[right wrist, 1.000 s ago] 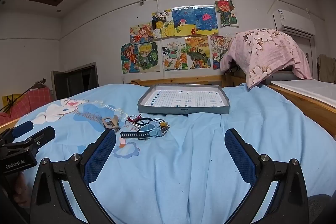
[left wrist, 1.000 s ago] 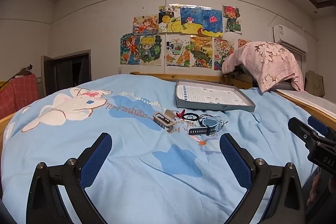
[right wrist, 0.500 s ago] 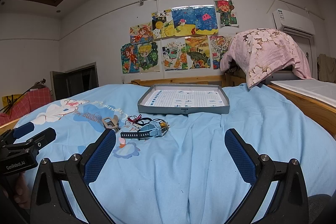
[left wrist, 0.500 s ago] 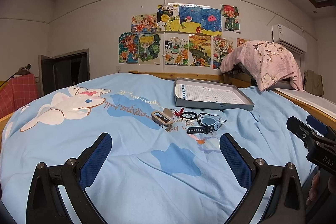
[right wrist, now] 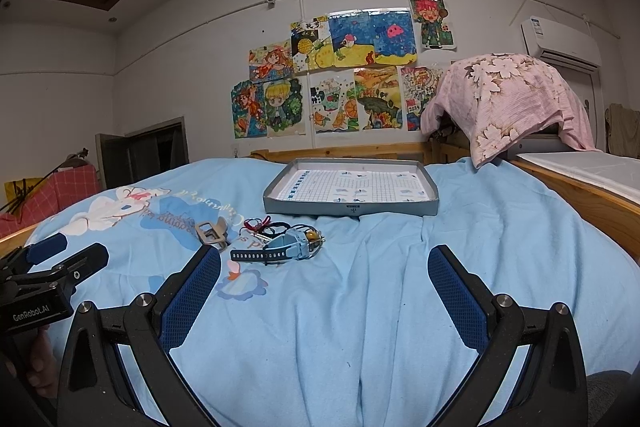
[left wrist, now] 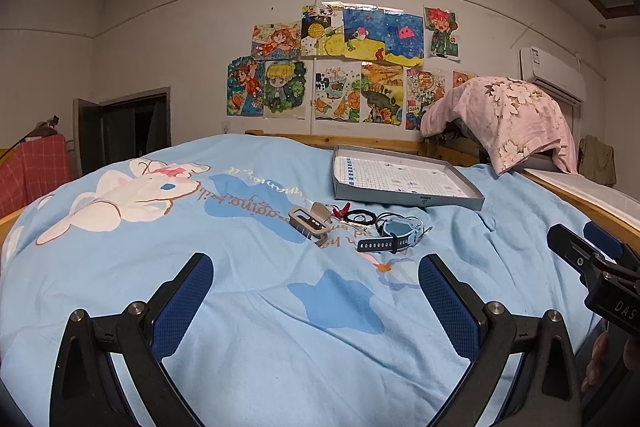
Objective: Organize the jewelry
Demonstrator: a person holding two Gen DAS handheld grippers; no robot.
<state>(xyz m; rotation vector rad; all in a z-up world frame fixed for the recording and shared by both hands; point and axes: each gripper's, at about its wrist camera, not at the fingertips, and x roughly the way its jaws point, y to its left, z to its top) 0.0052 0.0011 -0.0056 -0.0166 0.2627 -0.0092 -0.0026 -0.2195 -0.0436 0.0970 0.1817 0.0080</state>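
A small pile of jewelry lies on the blue bedspread: a blue watch (left wrist: 394,233) (right wrist: 288,249) with a dark strap, a beige hair clip (left wrist: 310,221) (right wrist: 211,231), and red and black cords (left wrist: 354,215) (right wrist: 264,225). A shallow grey tray (left wrist: 404,197) (right wrist: 352,209) with a gridded paper liner sits behind the pile. My left gripper (left wrist: 316,297) is open and empty, short of the pile. My right gripper (right wrist: 324,285) is open and empty, with the pile just ahead of its left finger.
The bed has a wooden frame (right wrist: 580,195) along its right side. A pink floral cloth (right wrist: 508,99) covers something at the far right. Drawings hang on the wall (left wrist: 340,67). The other gripper shows at each view's edge (left wrist: 592,267) (right wrist: 44,279).
The left wrist view has drifted slightly, so the pile and tray sit a little further left and lower in it. The right wrist view is nearly unchanged. Both grippers stay open.
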